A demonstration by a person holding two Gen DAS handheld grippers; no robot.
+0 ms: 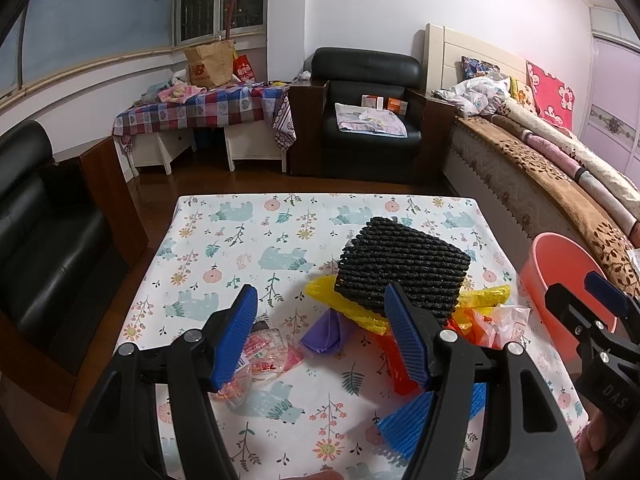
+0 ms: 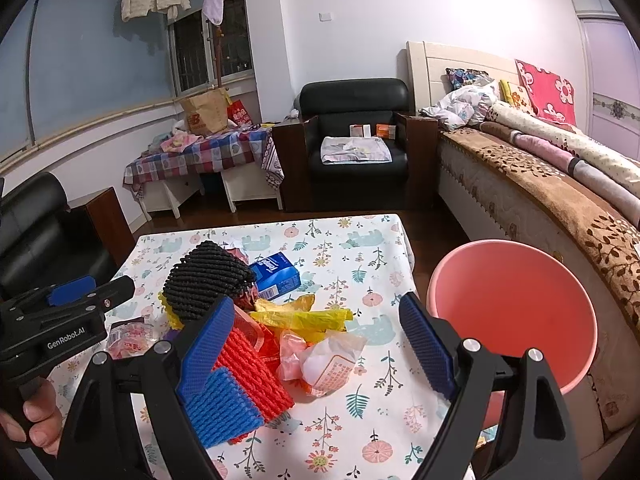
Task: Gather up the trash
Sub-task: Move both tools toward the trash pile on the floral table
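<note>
A pile of trash lies on the floral table [image 1: 224, 240]: a black foam net [image 1: 400, 266] on a yellow bag [image 1: 352, 308], a purple scrap [image 1: 322, 336], clear candy wrappers [image 1: 264, 356], and red [image 2: 252, 364] and blue foam nets [image 2: 224, 404]. A crumpled white wrapper [image 2: 328, 364], the yellow bag [image 2: 304, 316] and a blue tissue pack [image 2: 276, 274] show in the right wrist view. My left gripper [image 1: 320, 336] is open above the purple scrap. My right gripper [image 2: 316, 348] is open above the wrapper. A pink bin [image 2: 516, 312] stands at the table's right.
A bed [image 2: 540, 184] runs along the right behind the bin. A black armchair [image 1: 368, 120] and a checked-cloth table [image 1: 200, 108] stand at the back. A black sofa [image 1: 36, 248] is at the left. The right gripper also shows in the left wrist view [image 1: 600, 312].
</note>
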